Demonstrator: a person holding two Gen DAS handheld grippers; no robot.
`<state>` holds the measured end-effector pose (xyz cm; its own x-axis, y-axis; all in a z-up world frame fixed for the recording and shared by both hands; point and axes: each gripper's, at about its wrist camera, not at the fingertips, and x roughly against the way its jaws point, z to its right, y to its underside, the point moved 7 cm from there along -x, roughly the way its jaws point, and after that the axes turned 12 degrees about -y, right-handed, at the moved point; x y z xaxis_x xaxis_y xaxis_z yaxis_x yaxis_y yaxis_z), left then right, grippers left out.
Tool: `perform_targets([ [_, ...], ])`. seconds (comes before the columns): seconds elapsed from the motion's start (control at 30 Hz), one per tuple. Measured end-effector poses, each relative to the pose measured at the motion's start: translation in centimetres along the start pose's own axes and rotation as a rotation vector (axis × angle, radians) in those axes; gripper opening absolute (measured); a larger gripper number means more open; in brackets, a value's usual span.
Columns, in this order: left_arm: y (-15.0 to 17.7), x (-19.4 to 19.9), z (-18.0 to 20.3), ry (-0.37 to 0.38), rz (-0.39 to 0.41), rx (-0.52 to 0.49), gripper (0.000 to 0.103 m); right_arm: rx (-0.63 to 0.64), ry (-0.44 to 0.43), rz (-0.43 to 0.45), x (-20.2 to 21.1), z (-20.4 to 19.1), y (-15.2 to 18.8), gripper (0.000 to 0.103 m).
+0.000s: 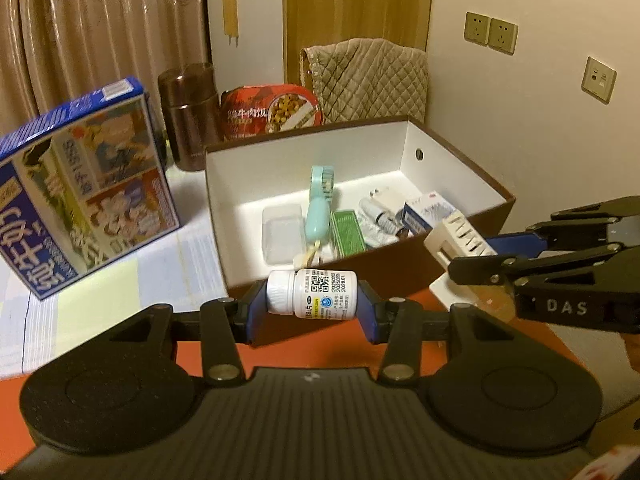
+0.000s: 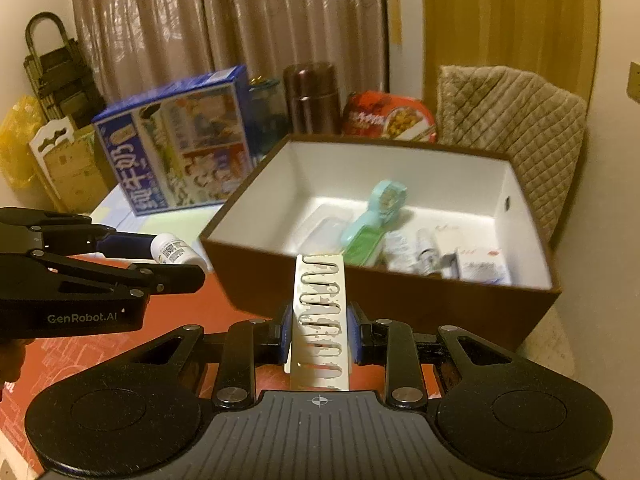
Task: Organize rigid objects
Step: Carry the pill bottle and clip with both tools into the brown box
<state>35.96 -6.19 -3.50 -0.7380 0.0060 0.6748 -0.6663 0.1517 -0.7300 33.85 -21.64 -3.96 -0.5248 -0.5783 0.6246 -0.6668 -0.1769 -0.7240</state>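
Observation:
My left gripper (image 1: 313,308) is shut on a white pill bottle (image 1: 320,292), which lies sideways between the blue pads just in front of the brown box's (image 1: 460,168) near wall. My right gripper (image 2: 320,334) is shut on a white slotted plastic piece (image 2: 320,292) that points toward the same box (image 2: 248,236). Each gripper shows in the other's view: the right gripper (image 1: 474,258) with the slotted piece (image 1: 460,234), and the left gripper (image 2: 178,258) with the bottle (image 2: 176,250). Inside the box lie a teal hand fan (image 1: 320,204), a clear case (image 1: 282,232), a green box (image 1: 350,232) and a blue-white medicine box (image 1: 428,212).
A blue milk carton box (image 1: 80,192) stands left of the brown box. Behind it are a brown flask (image 1: 188,116), a red instant-meal bowl (image 1: 272,112) and a quilted cushion (image 1: 368,80). An orange-red surface (image 1: 320,356) lies under the grippers. Bags (image 2: 60,160) sit far left.

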Motion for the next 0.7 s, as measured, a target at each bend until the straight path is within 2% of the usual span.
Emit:
perform_targets([
  [0.43,-3.4,-3.7,0.9,-0.04,-0.021,0.009,0.043,-0.01,0.026,0.056,0.0,5.5,-3.8,0.025],
  [0.7,-4.6,-6.2,0.6,-0.064,-0.044,-0.008,0.043,-0.024,0.039,0.05,-1.5,8.1,-5.0,0.025],
])
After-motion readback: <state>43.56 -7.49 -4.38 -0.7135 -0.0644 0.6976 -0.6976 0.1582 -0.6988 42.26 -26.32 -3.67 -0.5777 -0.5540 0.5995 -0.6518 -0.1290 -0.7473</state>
